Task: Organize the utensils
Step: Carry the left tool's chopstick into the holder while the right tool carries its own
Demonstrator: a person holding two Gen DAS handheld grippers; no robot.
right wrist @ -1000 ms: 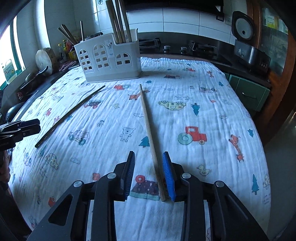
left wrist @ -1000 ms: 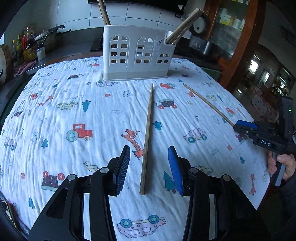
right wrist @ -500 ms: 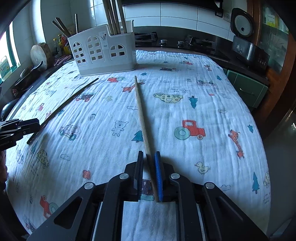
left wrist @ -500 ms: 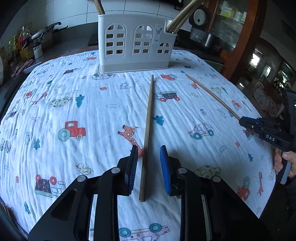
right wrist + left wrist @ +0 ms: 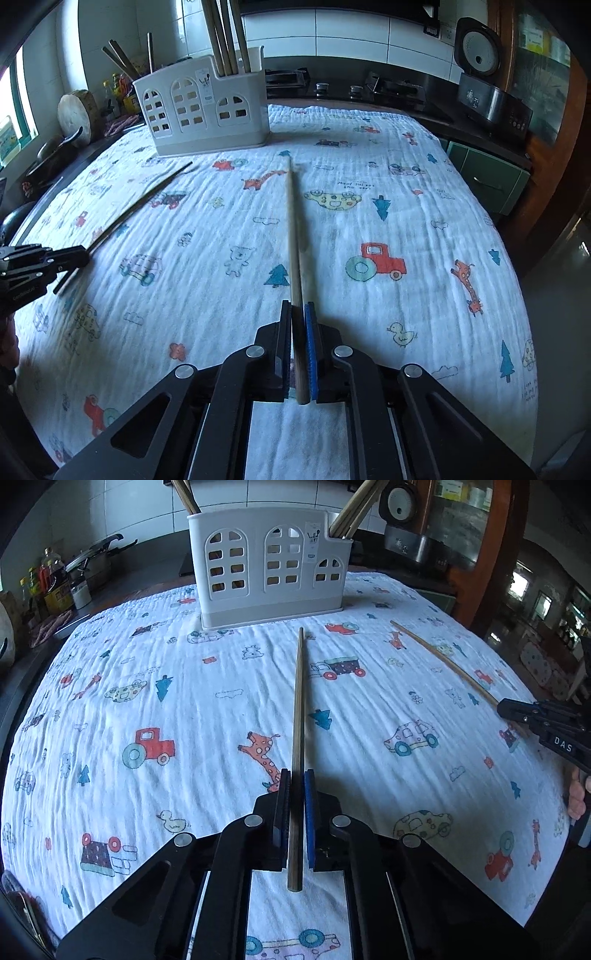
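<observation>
Left gripper (image 5: 296, 805): jaws closed onto the near end of a chopstick (image 5: 297, 709), pads against both sides. The stick runs straight ahead from the jaws over the cloth (image 5: 147, 686), its far tip stopping just short of the holder (image 5: 269, 572). Its butt end pokes out behind the pads, toward the camera.

Right gripper (image 5: 297, 332): also clamped on a second chopstick (image 5: 293, 229), which likewise points forward, tip near the holder's (image 5: 201, 110) right end. This stick looks blurred, so it may be lifting or swinging; cannot tell whether it is off the cloth.

Risks, as judged:
- Both grips sit at the very end of a long thin stick. Leverage is poor, so the far tip may droop or pivot in the pads on the lift.
- A drooping tip could catch the wrinkled cloth and drag it, or knock the holder wall instead of clearing its rim.
- Sticks already in the holder lean outward; an incoming tip may hit them.
- Both tools heading for the same holder could cross paths.

Change over the last second: both jaws were wide apart, straddling their sticks, right narrower than left. At the half-second mark the right was nearly shut, the left half closed. Now both are fully on.
</observation>
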